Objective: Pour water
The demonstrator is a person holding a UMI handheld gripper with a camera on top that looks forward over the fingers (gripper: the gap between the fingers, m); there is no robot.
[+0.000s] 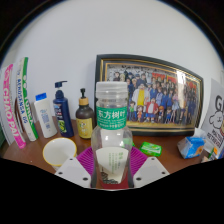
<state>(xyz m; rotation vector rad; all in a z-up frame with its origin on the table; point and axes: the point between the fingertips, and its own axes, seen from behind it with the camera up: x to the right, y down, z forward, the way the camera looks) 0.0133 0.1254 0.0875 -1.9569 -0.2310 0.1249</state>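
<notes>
A clear plastic water bottle (112, 125) with a white cap and a green label stands upright between my fingers. My gripper (112, 165) is shut on its lower body, with the magenta pads (86, 159) pressed against both sides. A white cup (59, 151) sits on the brown table (30, 158) just left of the fingers, a little ahead of them. I cannot make out the water level in the bottle.
Behind the bottle a framed group photo (150, 95) leans on the white wall. Left of it stand a brown bottle (85, 118), a dark blue pump bottle (62, 110), a white bottle (45, 115) and tall packets (18, 105). A green box (150, 148) and blue items (192, 147) lie to the right.
</notes>
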